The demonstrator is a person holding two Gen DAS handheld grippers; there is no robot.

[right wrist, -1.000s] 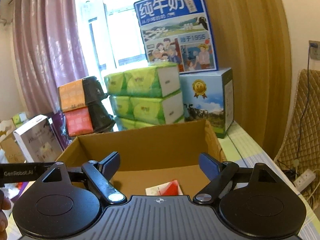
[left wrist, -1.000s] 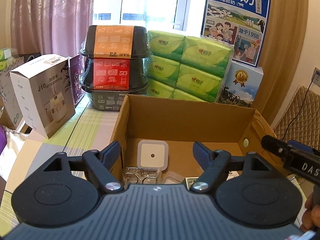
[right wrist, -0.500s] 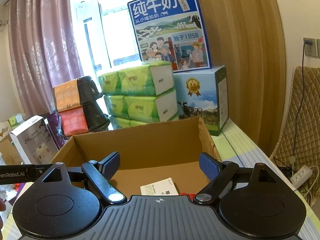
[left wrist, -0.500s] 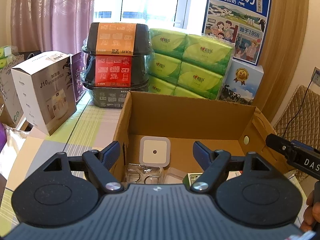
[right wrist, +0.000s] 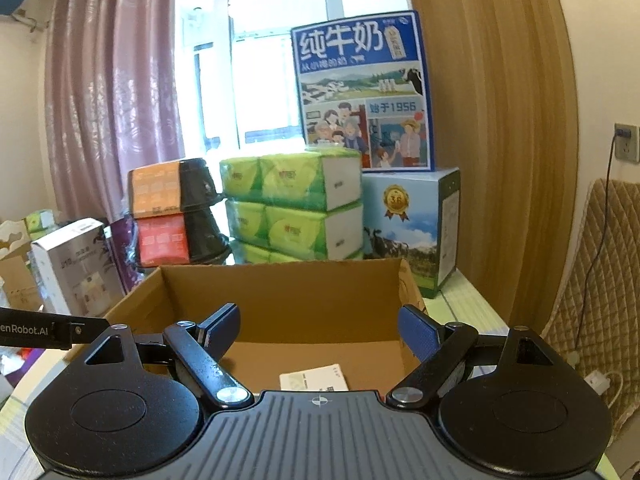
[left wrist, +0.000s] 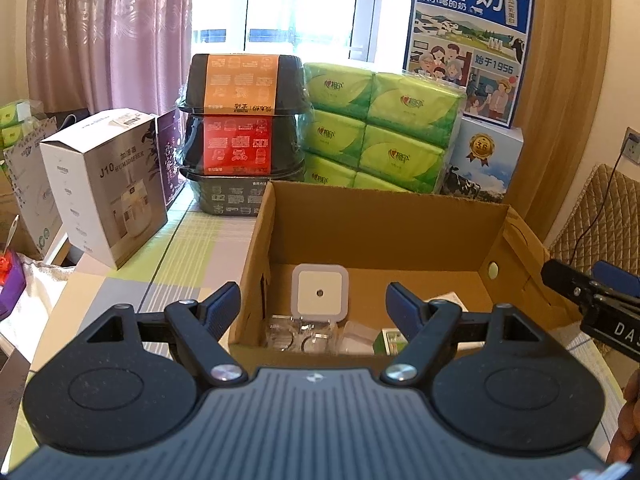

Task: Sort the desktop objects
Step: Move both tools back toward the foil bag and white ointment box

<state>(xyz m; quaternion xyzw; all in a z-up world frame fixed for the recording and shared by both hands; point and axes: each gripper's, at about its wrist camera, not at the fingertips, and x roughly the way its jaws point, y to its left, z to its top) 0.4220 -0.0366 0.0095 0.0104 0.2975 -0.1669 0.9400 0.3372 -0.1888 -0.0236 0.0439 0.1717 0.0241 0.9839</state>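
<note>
Seen at a cluttered table: left gripper (left wrist: 313, 305) held with jaws spread wide and nothing between them, poised above the near wall of an open cardboard box (left wrist: 380, 236). Right gripper (right wrist: 319, 330) likewise released and empty, hovering over the same box from its other end. Inside the box, a white square device (left wrist: 319, 293) with a small central hole lay flat on the floor toward the left wall; just in front of it, clear plastic packets of metal rings (left wrist: 301, 334), and beside those a small green-and-white carton (left wrist: 390, 338), partly hidden by the left gripper's body. Caught by the right wrist camera, a white printed card (right wrist: 314, 378) lying on the box floor near the front. Behind the box, stacked against the window: black takeaway bowls (left wrist: 240, 120) with orange and red sleeves, green tissue packs (left wrist: 380, 136), and a blue milk carton case (left wrist: 468, 40) atop a second milk box (left wrist: 486, 168). To the left on the striped tablecloth (left wrist: 192, 256), a white humidifier box (left wrist: 106, 188), well apart from the cardboard box.
</note>
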